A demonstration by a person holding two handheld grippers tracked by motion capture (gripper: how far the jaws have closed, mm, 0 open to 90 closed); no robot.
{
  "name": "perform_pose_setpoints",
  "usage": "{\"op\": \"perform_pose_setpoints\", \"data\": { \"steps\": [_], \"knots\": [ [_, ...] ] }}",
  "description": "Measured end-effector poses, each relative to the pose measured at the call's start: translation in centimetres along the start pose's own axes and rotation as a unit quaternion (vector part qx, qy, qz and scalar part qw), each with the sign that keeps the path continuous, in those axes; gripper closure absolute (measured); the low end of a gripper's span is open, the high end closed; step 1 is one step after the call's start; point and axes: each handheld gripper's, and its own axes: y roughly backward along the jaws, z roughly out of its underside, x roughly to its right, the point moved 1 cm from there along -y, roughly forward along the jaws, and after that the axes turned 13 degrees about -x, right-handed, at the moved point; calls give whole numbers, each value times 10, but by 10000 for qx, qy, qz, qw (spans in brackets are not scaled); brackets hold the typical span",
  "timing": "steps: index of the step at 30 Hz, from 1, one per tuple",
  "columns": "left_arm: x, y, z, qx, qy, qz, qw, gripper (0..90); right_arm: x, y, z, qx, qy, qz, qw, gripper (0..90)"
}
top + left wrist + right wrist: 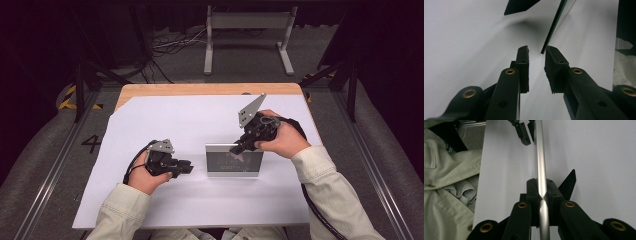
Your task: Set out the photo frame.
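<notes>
Right now the right gripper (541, 192) pinches the frame (234, 160) by its top edge, centre of the high view. Left gripper (536, 60) stands spread beside the frame's left edge, nothing between; keep the frame upright and close the left squarely on that edge.

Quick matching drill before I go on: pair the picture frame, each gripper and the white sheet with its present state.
1. right gripper
2. left gripper
3. picture frame
4. white sheet

a. spread flat on the table
b. jaws apart, at the frame's left edge
c. standing upright
d. jaws shut on the frame's top edge

Pairs: 1-d, 2-b, 3-c, 4-a
</notes>
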Motion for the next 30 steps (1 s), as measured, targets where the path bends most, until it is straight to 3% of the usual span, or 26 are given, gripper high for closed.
{"op": "perform_pose_setpoints", "data": {
  "steps": [11, 23, 25, 30],
  "knots": [
    [-1, -1, 0, -5, 35, 10, 10000, 740, 4, -5, 2, -95, 242, -152, 9995, 839],
    [-1, -2, 0, -25, 19, 26, 10000, 739, 7, -2, 9, -83, 181, 17, 9998, 810],
    [0, -2, 0, -19, 33, 36, 10000, 739, 8, -2, 9, -55, 178, 86, 9998, 777],
    [-1, -2, 0, -1, 37, 20, 10000, 738, 9, -2, 12, 168, -65, 233, 9996, 581]
  ]
}}
